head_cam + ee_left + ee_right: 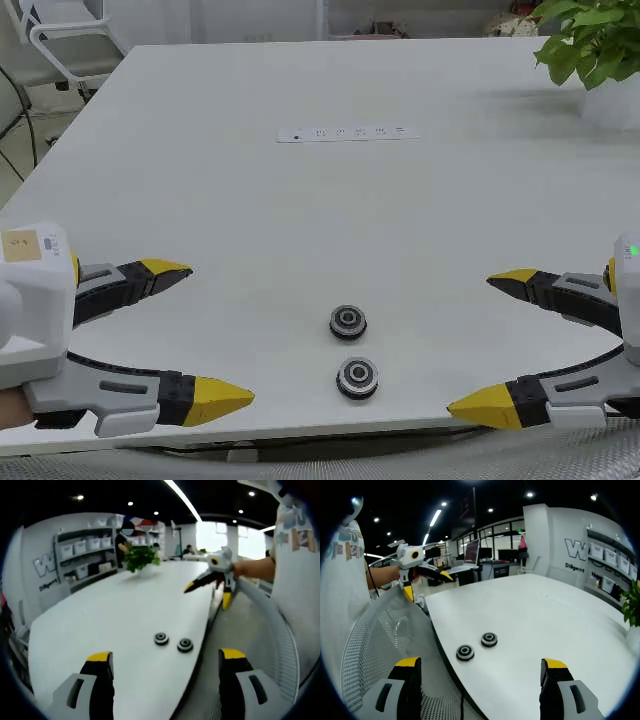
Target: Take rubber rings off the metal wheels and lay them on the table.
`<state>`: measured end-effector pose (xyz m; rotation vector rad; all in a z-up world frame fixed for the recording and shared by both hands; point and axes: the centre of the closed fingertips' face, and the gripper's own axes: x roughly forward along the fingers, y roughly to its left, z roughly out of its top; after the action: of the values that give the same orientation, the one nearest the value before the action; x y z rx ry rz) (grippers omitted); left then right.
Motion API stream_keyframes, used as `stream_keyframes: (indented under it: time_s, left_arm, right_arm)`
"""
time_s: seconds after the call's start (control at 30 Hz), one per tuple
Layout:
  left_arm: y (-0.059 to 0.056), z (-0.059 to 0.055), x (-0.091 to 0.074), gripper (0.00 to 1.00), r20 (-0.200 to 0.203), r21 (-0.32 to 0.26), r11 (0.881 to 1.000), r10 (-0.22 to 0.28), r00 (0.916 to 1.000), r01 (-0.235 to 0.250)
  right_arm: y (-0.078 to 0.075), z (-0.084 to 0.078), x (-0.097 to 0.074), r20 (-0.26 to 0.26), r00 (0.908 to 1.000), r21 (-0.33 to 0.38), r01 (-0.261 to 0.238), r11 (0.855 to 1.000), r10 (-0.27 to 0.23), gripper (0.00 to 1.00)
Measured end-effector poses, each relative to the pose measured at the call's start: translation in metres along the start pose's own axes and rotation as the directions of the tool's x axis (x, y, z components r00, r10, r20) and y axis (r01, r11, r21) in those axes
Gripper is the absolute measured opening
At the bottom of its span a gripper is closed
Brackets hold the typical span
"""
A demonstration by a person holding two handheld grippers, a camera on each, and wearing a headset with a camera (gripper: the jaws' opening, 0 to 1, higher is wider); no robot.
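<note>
1. Wheels first: I see two small metal wheels lying flat on the white bench, close to the middle of its front edge.
2. The near wheel sits just by the front edge.
3. The far wheel sits just behind it and a little to the left. The two are near each other but not touching.
4. Each wheel has a dark rubber ring round a shiny middle. Both rings are on their wheels.
5. My left hand-held gripper is over the front left part of the bench. Its yellow-tipped jaws are spread wide and it grips nothing.
6. My right hand-held gripper is over the front right part of the bench. Its jaws are spread wide too, and nothing is in them.
7. The wheels lie between the two hand-held grippers, and neither one touches them.
8. In the left gripper view the wheels lie ahead of the jaws, with the near wheel closer to the bench edge. The right hand-held gripper shows beyond them, by that same edge.
9. A flat strip of sockets is set in the bench towards the far edge.
10. A green plant stands at the far right corner.
</note>
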<state>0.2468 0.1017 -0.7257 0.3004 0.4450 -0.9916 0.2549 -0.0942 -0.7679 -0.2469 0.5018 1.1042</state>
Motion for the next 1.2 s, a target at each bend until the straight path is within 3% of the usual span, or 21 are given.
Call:
stream_keyframes:
  time_s: [1.2]
  left_arm:
    - [0.0023, -0.0003, 0.0027, 0.89, 0.003, 0.004, 1.0, -0.008, 1.0, 0.008]
  right_arm:
    - [-0.0038, 0.0043, 0.0025, 0.009, 0.9999, -0.026, -0.006, 1.0, 0.006, 0.99]
